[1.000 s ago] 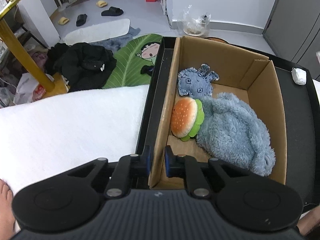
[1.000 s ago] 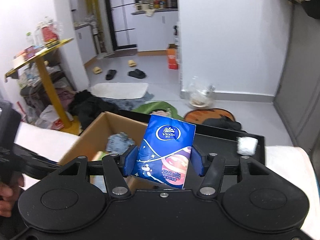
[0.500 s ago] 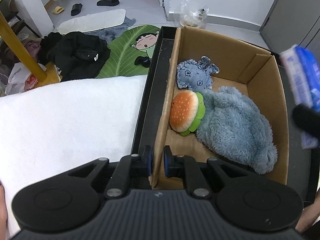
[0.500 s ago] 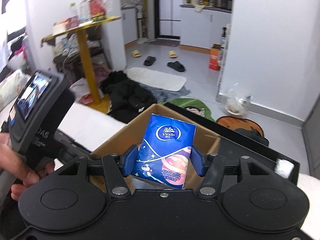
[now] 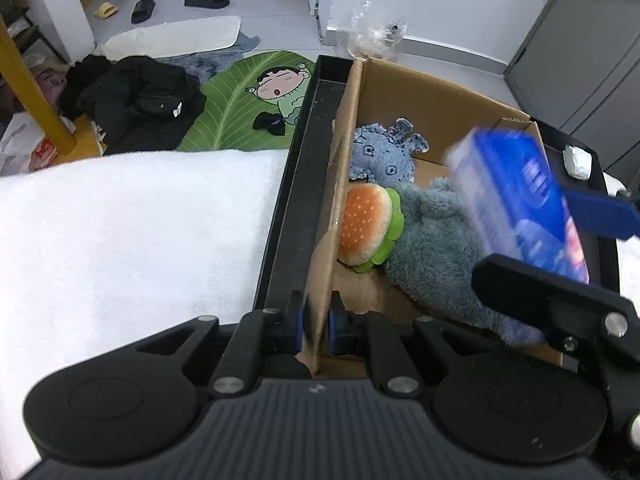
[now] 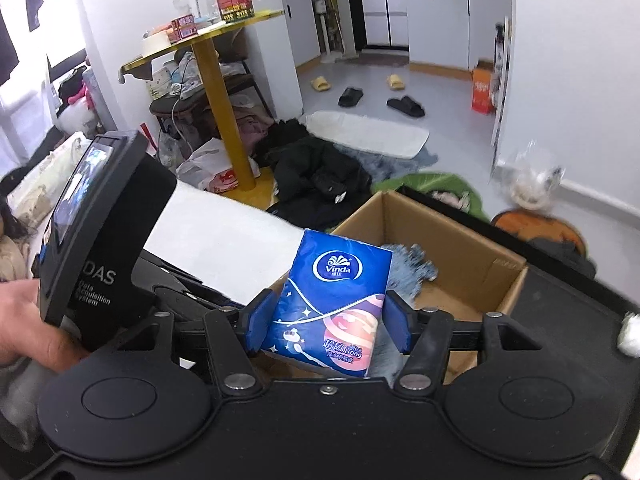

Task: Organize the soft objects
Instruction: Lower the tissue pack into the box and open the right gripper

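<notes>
My left gripper [image 5: 316,326] is shut on the near left wall of the cardboard box [image 5: 432,88]. In the box lie a burger plush [image 5: 366,228], a denim blue plush [image 5: 384,156] and a fluffy grey-blue plush [image 5: 432,264]. My right gripper [image 6: 328,322] is shut on a blue Vinda tissue pack [image 6: 332,304] and holds it above the box's right part; the pack also shows in the left wrist view [image 5: 516,200], blurred, over the grey-blue plush.
The box stands in a black tray [image 5: 296,184] on a white towel-covered surface [image 5: 132,232]. A small white crumpled item [image 5: 576,162] lies on the tray's far right. Dark clothes [image 5: 136,100], a leaf mat and a yellow table leg [image 5: 32,92] are on the floor beyond.
My right gripper has moved left with the tissue pack, from beside the box's right edge to over its inside. My left gripper keeps its hold on the box wall.
</notes>
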Available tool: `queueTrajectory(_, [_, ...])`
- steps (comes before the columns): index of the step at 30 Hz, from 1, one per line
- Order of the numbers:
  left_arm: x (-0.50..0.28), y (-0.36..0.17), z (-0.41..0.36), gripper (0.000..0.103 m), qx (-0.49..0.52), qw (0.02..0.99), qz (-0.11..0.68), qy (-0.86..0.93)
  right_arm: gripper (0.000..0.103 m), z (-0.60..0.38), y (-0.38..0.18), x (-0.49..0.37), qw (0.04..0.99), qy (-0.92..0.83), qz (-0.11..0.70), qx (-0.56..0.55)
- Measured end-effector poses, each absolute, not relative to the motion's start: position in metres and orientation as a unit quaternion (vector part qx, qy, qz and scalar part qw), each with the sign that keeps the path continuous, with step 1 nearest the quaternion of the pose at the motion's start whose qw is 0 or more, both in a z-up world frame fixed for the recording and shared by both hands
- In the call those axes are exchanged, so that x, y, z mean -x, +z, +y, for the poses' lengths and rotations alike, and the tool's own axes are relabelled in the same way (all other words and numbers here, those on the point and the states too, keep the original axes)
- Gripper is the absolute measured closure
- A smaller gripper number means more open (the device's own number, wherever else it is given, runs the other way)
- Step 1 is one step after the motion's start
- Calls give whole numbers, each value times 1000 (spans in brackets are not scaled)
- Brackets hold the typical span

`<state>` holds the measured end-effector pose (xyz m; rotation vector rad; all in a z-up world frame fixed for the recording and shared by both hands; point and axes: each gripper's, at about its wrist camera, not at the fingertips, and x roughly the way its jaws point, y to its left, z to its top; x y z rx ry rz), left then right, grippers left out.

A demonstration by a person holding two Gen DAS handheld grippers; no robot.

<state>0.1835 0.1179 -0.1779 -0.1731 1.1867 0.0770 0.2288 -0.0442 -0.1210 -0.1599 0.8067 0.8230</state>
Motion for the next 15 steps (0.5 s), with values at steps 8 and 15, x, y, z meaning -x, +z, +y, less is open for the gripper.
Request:
queueTrajectory(8, [-183,-178,119,92,80,827,555,33,39,-49,-126,-229,837,371,395,71])
queueTrajectory(15, [-182,-177,116,92,77,828,554,35,38,-65,-119,-226,851,350,386,72])
